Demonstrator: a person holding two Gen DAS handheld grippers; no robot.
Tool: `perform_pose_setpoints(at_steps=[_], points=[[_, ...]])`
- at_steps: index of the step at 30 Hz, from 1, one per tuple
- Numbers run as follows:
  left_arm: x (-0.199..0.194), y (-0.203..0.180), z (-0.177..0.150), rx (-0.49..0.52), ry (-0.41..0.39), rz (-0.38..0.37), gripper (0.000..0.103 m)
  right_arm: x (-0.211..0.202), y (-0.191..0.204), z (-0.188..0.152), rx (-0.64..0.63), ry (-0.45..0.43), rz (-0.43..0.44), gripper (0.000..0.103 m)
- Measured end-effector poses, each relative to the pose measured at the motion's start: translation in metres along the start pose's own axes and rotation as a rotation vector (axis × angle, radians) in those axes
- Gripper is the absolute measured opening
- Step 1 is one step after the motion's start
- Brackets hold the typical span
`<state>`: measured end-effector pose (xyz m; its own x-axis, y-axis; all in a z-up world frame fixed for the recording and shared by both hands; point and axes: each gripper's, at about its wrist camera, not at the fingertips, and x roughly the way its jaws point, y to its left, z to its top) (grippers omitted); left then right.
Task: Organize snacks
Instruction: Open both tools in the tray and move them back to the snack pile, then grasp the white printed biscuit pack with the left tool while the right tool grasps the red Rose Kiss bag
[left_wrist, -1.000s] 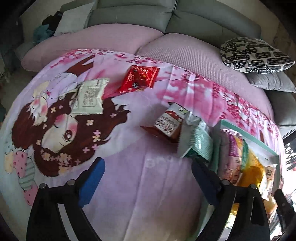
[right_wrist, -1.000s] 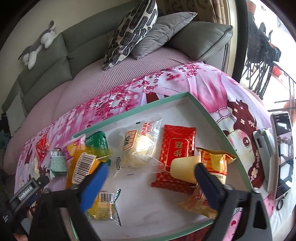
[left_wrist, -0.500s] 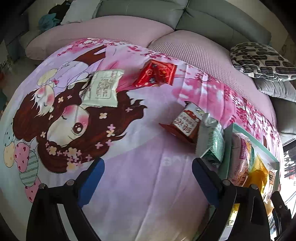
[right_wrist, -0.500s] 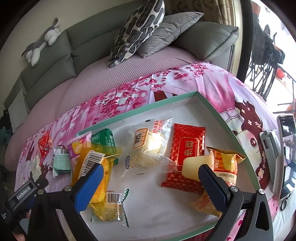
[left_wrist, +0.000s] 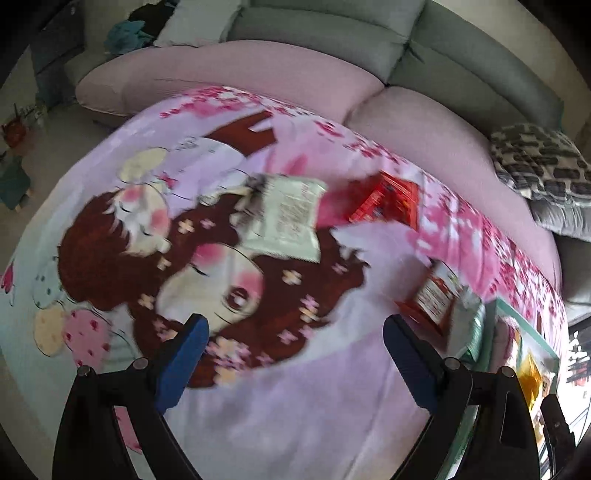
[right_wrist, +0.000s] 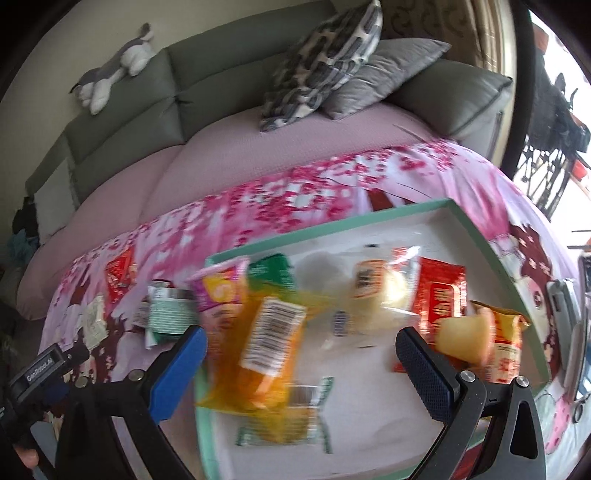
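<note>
My left gripper (left_wrist: 293, 356) is open and empty above the cartoon-print cloth. Ahead of it lie a white snack packet (left_wrist: 286, 218) and a red packet (left_wrist: 388, 201). A red-and-white packet (left_wrist: 434, 295) and a green packet (left_wrist: 471, 328) lie at the right beside the green-rimmed white tray (left_wrist: 517, 314). My right gripper (right_wrist: 301, 363) is open and empty over the tray (right_wrist: 332, 229), which holds several snacks: an orange packet (right_wrist: 266, 339), a clear bun packet (right_wrist: 373, 291), a red packet (right_wrist: 437, 295).
A grey sofa with a pink cover (left_wrist: 295, 74) runs behind the cloth. Patterned and grey cushions (right_wrist: 325, 62) sit on it. A plush toy (right_wrist: 114, 66) lies on the sofa back. A phone and a device (right_wrist: 565, 306) lie right of the tray.
The left gripper has swung left and forward, so the white and red packets are nearer the centre. The right gripper has moved left across the tray. Both stay open.
</note>
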<state>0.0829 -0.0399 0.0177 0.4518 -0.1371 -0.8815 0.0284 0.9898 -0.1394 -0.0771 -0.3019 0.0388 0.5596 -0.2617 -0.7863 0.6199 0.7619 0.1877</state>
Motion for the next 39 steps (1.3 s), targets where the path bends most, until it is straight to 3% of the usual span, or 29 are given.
perform_pose_setpoints(at_steps=[8, 13, 19, 27, 33, 36, 39], points=[[0.005, 0.038, 0.012, -0.054, -0.009, 0.028, 0.096, 0.008, 0.047, -0.007, -0.007, 0.014, 0.119, 0.103], [0.002, 0.051, 0.021, -0.056, -0.056, 0.03, 0.096, 0.007, 0.07, -0.013, -0.069, -0.003, 0.117, 0.103], [0.005, 0.056, 0.029, -0.052, -0.075, -0.005, 0.096, -0.002, 0.068, -0.011, -0.072, -0.074, 0.092, 0.103], [0.025, 0.057, 0.05, -0.064, -0.02, -0.057, 0.096, -0.003, 0.067, 0.002, -0.077, -0.114, 0.045, 0.103], [0.037, 0.057, 0.065, -0.051, -0.042, -0.022, 0.096, 0.005, 0.097, 0.025, -0.098, -0.117, 0.135, 0.103], [0.049, 0.055, 0.072, -0.054, -0.013, -0.033, 0.095, 0.022, 0.123, 0.037, -0.11, -0.081, 0.199, 0.102], [0.059, 0.051, 0.082, -0.049, -0.003, -0.055, 0.095, 0.048, 0.148, 0.049, -0.117, 0.0, 0.281, 0.094]])
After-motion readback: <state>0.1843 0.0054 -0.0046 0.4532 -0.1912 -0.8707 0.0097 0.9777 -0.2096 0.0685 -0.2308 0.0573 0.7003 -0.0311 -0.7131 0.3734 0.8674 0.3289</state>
